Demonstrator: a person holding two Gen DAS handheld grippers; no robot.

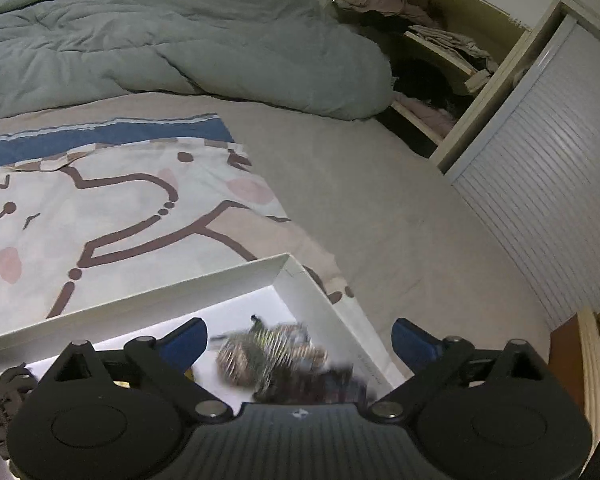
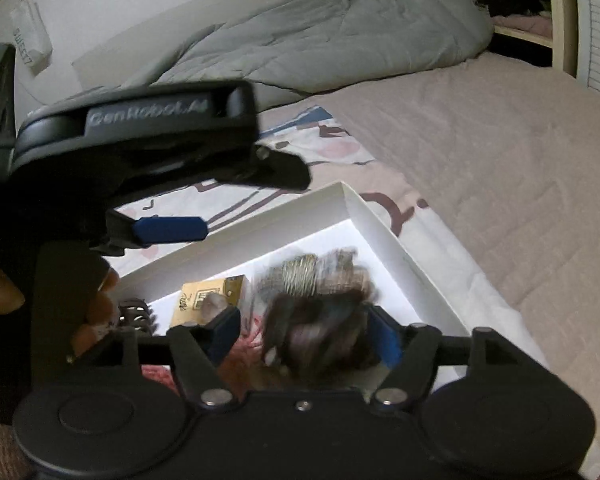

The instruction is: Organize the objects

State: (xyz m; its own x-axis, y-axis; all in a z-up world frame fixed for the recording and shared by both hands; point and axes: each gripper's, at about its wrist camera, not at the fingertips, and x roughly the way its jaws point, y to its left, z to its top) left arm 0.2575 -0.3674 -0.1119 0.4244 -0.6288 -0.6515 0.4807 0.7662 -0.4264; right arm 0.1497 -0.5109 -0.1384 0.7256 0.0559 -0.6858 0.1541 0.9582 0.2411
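Note:
A white shallow box (image 1: 172, 292) lies on the bed; it also shows in the right wrist view (image 2: 384, 224). In it lie a blurred bundle of striped, dark fabric items (image 1: 276, 352), also seen in the right wrist view (image 2: 320, 304), and a small yellow packet (image 2: 208, 296). My left gripper (image 1: 296, 336) hangs open above the box's right part with nothing between its blue fingers. My right gripper (image 2: 304, 332) has its jaws on either side of the dark blurred bundle; whether they press on it is unclear. The left gripper's body (image 2: 140, 136) crosses the right wrist view.
A patterned cartoon sheet (image 1: 100, 208) lies under the box on the beige mattress (image 1: 360, 208). A grey-green duvet (image 1: 160, 36) is heaped at the back. An open wardrobe with clothes (image 1: 428, 64) and a slatted door (image 1: 548, 184) stand to the right.

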